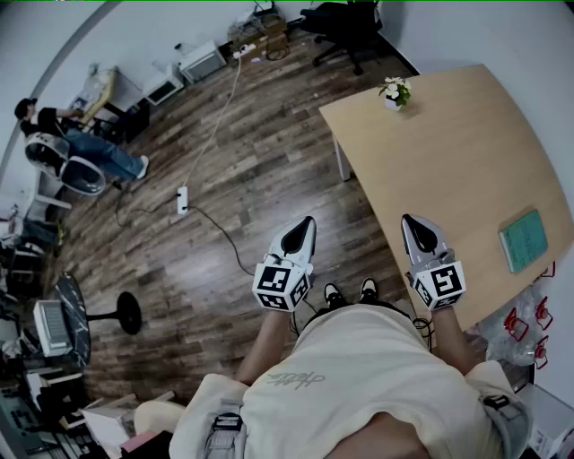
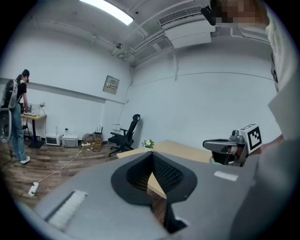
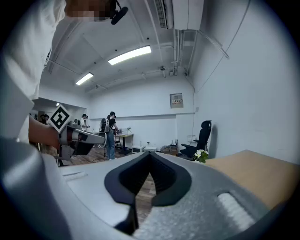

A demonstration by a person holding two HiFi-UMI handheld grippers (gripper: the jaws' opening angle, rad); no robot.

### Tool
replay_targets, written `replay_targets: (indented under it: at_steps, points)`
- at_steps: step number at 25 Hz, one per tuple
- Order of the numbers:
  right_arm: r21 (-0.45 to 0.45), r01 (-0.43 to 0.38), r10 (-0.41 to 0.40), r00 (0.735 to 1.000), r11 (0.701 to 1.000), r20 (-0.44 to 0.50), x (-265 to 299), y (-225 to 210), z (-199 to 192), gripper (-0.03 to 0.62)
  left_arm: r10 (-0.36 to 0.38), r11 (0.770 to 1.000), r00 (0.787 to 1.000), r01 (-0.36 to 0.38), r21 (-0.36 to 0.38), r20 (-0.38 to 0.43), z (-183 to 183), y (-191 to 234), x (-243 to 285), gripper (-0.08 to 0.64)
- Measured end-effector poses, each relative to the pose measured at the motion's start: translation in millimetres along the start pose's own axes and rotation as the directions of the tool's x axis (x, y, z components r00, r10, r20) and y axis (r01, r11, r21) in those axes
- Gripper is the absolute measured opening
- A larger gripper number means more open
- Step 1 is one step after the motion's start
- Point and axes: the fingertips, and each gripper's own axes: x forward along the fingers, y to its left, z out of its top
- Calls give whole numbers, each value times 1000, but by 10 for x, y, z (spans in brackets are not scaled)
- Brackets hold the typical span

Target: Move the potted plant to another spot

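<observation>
"Potted plant [image 1: 395, 91], the small one with white flowers and green leaves in a white pot: where does it stand?"

"On the light wooden table [image 1: 448, 170], close to its far left corner, a little in from both edges. The left gripper view [image 2: 148, 143] and the right gripper view [image 3: 201, 155] each show it at that same corner, with a black office chair [image 1: 345, 27] on the floor beyond."

"Which way does it point?"

"Upright. Its long axis runs straight up from the tabletop, pot at the bottom, flowers on top. I see no lean."

"Anything else on the table?"

"A flat green notebook [image 1: 523, 238] near the right edge, well apart from the plant."

"And the grippers?"

"The left gripper [image 1: 307, 222] hangs over the dark wooden floor [image 1: 224, 206], just off the table's left edge. Its jaws are clenched together with nothing between them [image 2: 152, 154]. The right gripper [image 1: 408, 220] is over the table's near left edge, jaw tips likewise pressed together and empty [image 3: 149, 153]. Both point roughly level toward the far end, and both are well apart from the plant."
</observation>
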Motion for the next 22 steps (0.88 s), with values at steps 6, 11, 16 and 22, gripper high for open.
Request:
replay_targets:
  at_steps: [6, 11, 16, 22]
  points:
    - [54, 18, -19, 1000, 998, 12, -51, -105, -36, 2, 11, 1000, 1000, -11, 1, 10, 46, -24, -48, 16]
    - [50, 34, -35, 999, 998, 7, -48, -119, -68, 3, 30, 1000, 999, -30, 1, 10, 22, -8, -119, 17]
    - [3, 15, -15, 1000, 1000, -14, -15, 2, -104, 3, 53, 999, 998, -53, -13, 15, -19, 50, -239, 17]
    - [0, 5, -5, 1000, 1000, -20, -40, 47, -83, 3, 79, 997, 997, -79, -8, 7, -92, 106, -309, 72]
